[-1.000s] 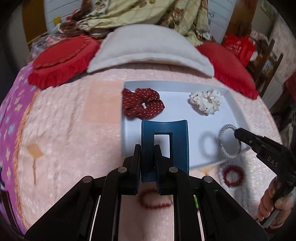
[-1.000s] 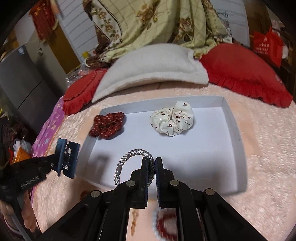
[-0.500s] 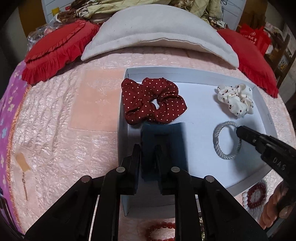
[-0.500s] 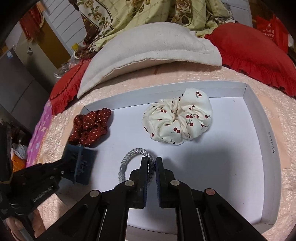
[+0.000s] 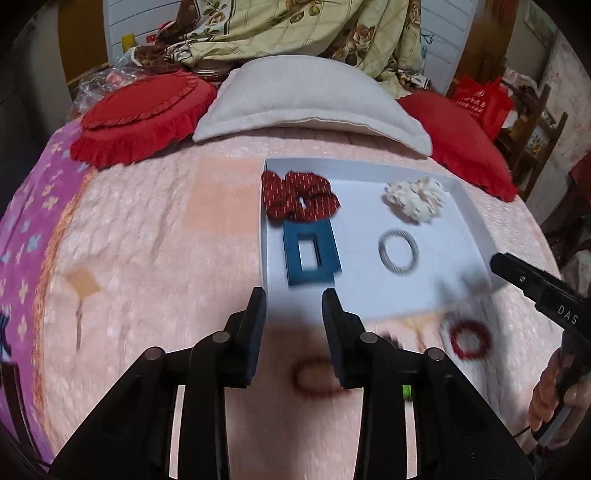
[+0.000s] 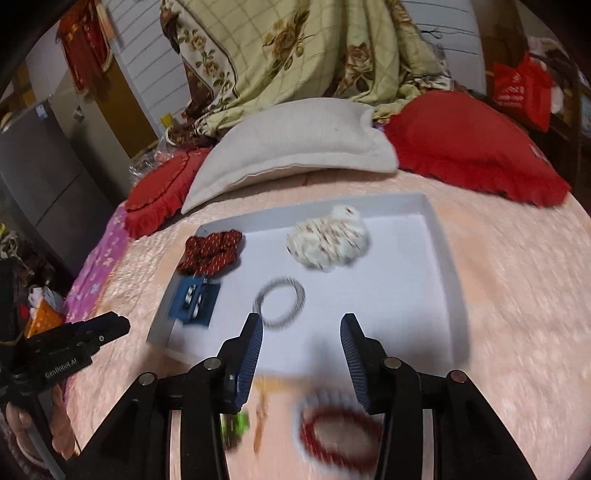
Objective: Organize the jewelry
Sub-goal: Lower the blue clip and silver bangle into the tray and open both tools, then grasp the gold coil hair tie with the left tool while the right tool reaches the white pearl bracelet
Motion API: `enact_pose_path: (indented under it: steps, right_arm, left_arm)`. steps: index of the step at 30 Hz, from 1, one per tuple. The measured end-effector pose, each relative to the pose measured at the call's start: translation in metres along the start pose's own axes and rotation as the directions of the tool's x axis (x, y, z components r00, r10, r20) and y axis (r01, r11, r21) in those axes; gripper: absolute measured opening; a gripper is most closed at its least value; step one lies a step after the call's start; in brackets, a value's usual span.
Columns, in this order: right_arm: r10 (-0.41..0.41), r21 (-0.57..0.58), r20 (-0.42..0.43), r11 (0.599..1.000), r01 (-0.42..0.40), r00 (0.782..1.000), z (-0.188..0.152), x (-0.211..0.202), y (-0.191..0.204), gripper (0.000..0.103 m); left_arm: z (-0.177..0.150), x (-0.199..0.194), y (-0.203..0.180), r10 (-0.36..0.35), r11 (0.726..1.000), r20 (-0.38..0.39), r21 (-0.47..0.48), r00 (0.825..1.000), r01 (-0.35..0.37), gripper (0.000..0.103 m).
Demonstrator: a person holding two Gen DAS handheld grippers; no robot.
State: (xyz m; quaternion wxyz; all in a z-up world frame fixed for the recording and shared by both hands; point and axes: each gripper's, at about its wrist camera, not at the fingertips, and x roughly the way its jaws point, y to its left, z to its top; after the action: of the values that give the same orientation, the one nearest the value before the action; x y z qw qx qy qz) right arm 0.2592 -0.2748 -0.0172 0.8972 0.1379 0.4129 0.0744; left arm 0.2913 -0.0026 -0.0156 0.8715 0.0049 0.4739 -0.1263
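On the pink bedspread sits a shallow white tray, and four pieces lie inside it. A dark red dotted scrunchie is at the tray's far left corner, with a blue rectangular hair clip lying flat just in front of it, touching or nearly touching its edge. A cream scrunchie with small red marks sits toward the far right, and a grey braided hair tie lies between it and the tray's near rim, apart from the clip.

Both tools hang above the bed, short of the tray's near rim. The left gripper has its jaws spread wide with nothing between them; the clip lies free beyond its tips. The right gripper is likewise parted and empty, the grey tie lying on the tray floor just past its left fingertip.

Outside the tray, on the bedspread near the grippers, rest a red bead bracelet ringed by pale beads, and a darker red bead loop, both blurred. A small green object shows beside the right tool, too smeared to identify.

Behind the tray a pale grey pillow lies across the bed, with red frilled cushions to either side and a floral quilt heaped beyond.
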Motion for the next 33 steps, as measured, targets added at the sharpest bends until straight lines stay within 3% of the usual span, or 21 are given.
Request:
enact_pose_path:
  steps: [8,17,19,21,23,27,33]
  right_arm:
    - [-0.081,0.034,-0.049,0.996,0.083,0.995,-0.069,-0.020,-0.037,0.042]
    - [-0.135,-0.012,-0.067,0.991,0.134,0.989,-0.086,-0.001,-0.043,0.041]
    - [-0.145,-0.002,-0.061,0.989,0.145,0.988,-0.087,0.002,-0.046,0.030]
    - [-0.132,0.016,-0.062,0.991,0.133,0.989,-0.088,0.004,-0.050,0.025]
    - [-0.132,0.019,-0.066,0.991,0.133,0.989,-0.087,0.007,-0.051,0.020]
    - [-0.097,0.023,-0.070,0.995,0.099,0.993,-0.088,0.005,-0.050,0.008]
    - [-0.041,0.054,-0.023,0.998,0.042,0.999,-0.097,-0.023,-0.045,0.009]
  left_arm:
    - [-0.049,0.007,-0.010,-0.041,0.999,-0.071,-0.018,0.997,0.040,0.032]
    - [-0.053,0.048,-0.053,-0.044,0.994,-0.132,0.096,0.990,0.057,0.032]
    - [-0.051,0.060,-0.059,-0.034,0.993,-0.140,0.104,0.990,0.049,0.032]
    - [-0.048,0.069,-0.061,-0.027,0.993,-0.152,0.113,0.988,0.044,0.031]
    - [-0.047,0.072,-0.064,-0.030,0.991,-0.156,0.128,0.987,0.050,0.010]
    - [-0.053,0.057,-0.063,-0.048,0.992,-0.134,0.112,0.990,0.064,0.009]
    - [-0.072,0.004,-0.062,-0.136,0.986,-0.083,0.082,0.987,0.143,0.009]
